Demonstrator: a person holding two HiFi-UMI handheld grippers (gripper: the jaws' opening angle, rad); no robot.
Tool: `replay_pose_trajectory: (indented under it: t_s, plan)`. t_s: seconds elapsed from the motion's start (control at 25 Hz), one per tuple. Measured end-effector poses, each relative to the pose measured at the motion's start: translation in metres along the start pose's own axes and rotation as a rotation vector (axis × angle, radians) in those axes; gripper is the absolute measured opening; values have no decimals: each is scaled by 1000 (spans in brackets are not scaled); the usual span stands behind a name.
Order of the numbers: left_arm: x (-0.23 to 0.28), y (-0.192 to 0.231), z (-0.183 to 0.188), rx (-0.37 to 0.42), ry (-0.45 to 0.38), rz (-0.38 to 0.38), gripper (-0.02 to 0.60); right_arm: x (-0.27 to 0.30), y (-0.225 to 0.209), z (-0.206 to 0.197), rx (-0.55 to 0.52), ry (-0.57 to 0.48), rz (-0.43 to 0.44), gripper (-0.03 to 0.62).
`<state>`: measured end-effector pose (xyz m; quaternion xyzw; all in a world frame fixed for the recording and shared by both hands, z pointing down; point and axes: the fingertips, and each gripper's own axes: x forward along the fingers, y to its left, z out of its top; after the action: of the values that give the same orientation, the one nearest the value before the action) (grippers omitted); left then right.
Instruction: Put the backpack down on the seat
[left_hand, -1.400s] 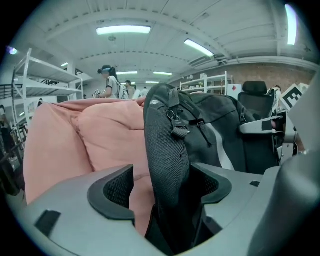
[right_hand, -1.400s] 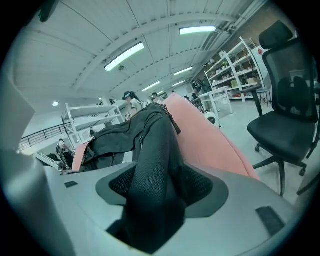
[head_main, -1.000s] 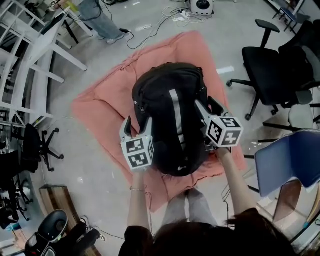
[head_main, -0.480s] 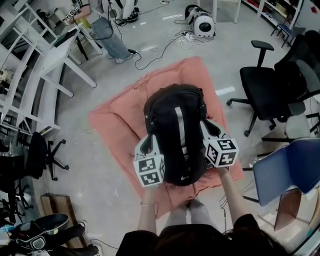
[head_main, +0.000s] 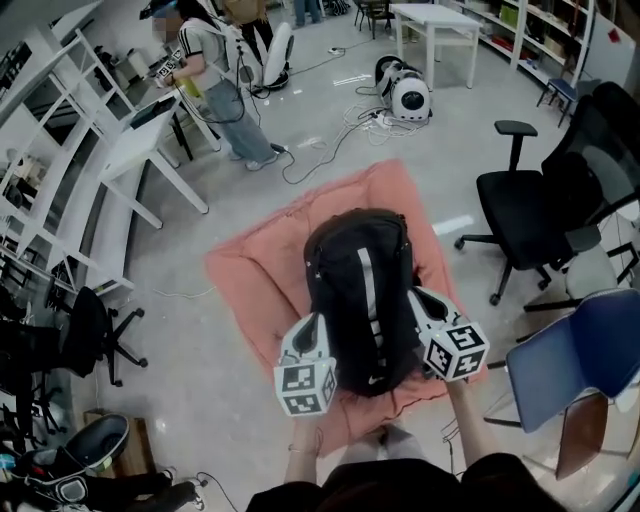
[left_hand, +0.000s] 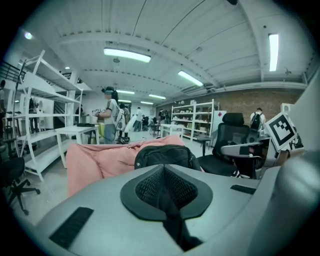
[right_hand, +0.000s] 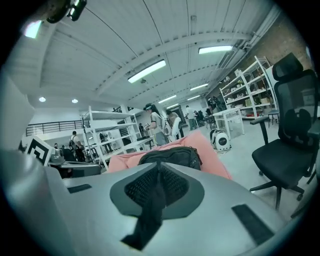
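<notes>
A black backpack (head_main: 360, 300) with a grey stripe stands over a pink floor cushion (head_main: 250, 280), which serves as the seat. My left gripper (head_main: 312, 328) is at its left side and my right gripper (head_main: 425, 302) at its right side. In the left gripper view the jaws (left_hand: 165, 187) are closing tight on a black strap (left_hand: 175, 225), with the backpack top (left_hand: 162, 156) beyond. In the right gripper view the jaws (right_hand: 157, 185) likewise close on a black strap (right_hand: 145, 220) in front of the backpack (right_hand: 172, 156).
A black office chair (head_main: 520, 210) and a blue chair (head_main: 575, 350) stand at the right. White shelving (head_main: 60, 200) and a white table (head_main: 150, 150) line the left, with a person (head_main: 215, 80) beside them. Cables (head_main: 330, 140) and a white device (head_main: 408, 95) lie beyond the cushion.
Both grippers' jaws have gone from spread to shut on the backpack's straps. The head view has risen, so backpack and cushion look smaller and lower in frame.
</notes>
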<state>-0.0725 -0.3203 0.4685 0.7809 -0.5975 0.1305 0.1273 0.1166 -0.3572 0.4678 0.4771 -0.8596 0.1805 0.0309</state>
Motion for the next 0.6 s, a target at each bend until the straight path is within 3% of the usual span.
replay_pose_trajectory:
  t_s: [0.32, 0.6]
  plan:
    - [-54, -22, 27, 22, -63, -94, 15, -54, 38, 39, -37, -86, 93, 20]
    - [-91, -31, 51, 49, -152, -115, 15, -91, 63, 59, -51, -155, 142, 17]
